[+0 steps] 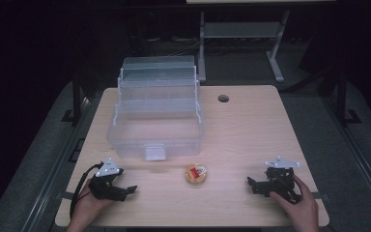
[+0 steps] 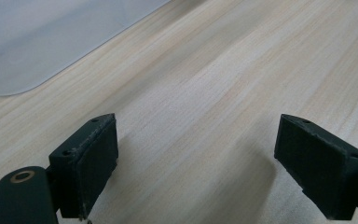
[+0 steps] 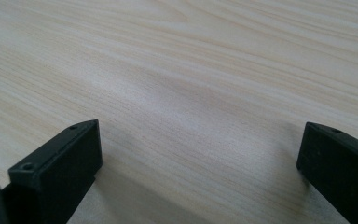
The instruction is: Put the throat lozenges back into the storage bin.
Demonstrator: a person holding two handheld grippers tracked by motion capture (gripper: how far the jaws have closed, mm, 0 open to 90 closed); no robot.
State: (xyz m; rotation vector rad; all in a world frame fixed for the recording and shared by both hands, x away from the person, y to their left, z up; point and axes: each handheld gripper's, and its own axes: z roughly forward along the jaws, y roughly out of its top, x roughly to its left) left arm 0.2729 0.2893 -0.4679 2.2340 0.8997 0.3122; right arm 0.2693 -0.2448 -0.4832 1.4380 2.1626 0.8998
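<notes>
A clear plastic storage box (image 1: 155, 126) stands on the wooden table (image 1: 251, 125), its lid raised at the back. In front of it lies a small round orange container with a red and white label (image 1: 196, 174). My left gripper (image 1: 125, 192) rests near the table's front left, held by a hand, its jaws wide apart over bare wood (image 2: 196, 154). The box's frosted corner (image 2: 37, 42) shows at that view's top left. My right gripper (image 1: 254, 185) sits at the front right, open too, with nothing between its fingers (image 3: 200, 163).
A round cable hole (image 1: 223, 98) lies in the table behind the box's right side. A grey desk frame (image 1: 241, 34) stands on the dark floor beyond the table. Bare wood lies between the two grippers around the orange container.
</notes>
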